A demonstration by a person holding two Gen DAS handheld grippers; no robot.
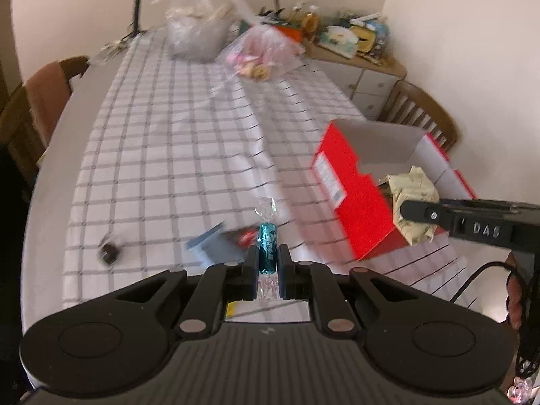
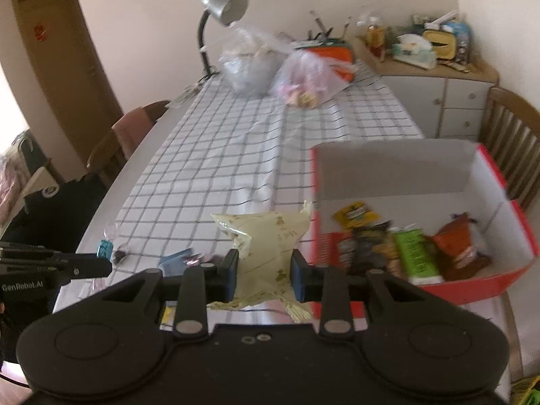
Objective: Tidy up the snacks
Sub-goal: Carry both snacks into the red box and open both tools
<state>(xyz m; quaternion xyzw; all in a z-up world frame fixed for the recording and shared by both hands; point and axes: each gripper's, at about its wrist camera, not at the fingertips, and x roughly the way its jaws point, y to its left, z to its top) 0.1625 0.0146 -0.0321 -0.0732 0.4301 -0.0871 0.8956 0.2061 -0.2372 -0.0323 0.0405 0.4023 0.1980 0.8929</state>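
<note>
Over checked tablecloth (image 1: pixel 168 141), left hand-held gripper (image 1: pixel 268 256) clamps teal candy (image 1: pixel 267 248); "DAS"-marked right hand-held gripper (image 2: pixel 264 270) pinches beige packet (image 2: pixel 266 246).

1. Plain cream walls (image 2: pixel 162 17) meet in a corner at the far right.
2. A brown door (image 2: pixel 57 67) stands at the left.
3. A long table (image 2: pixel 141 155) carries a white checked cloth (image 1: pixel 175 128).
4. A grey desk lamp (image 2: pixel 222 5) on a black neck stands at the table's far end.
5. Wooden chairs: one (image 1: pixel 44 101) at the left with pink cloth over its back, one (image 2: pixel 513 141) with slats at the right.
6. A white cabinet (image 2: pixel 449 104) with drawers fills the corner, its top cluttered.
</note>
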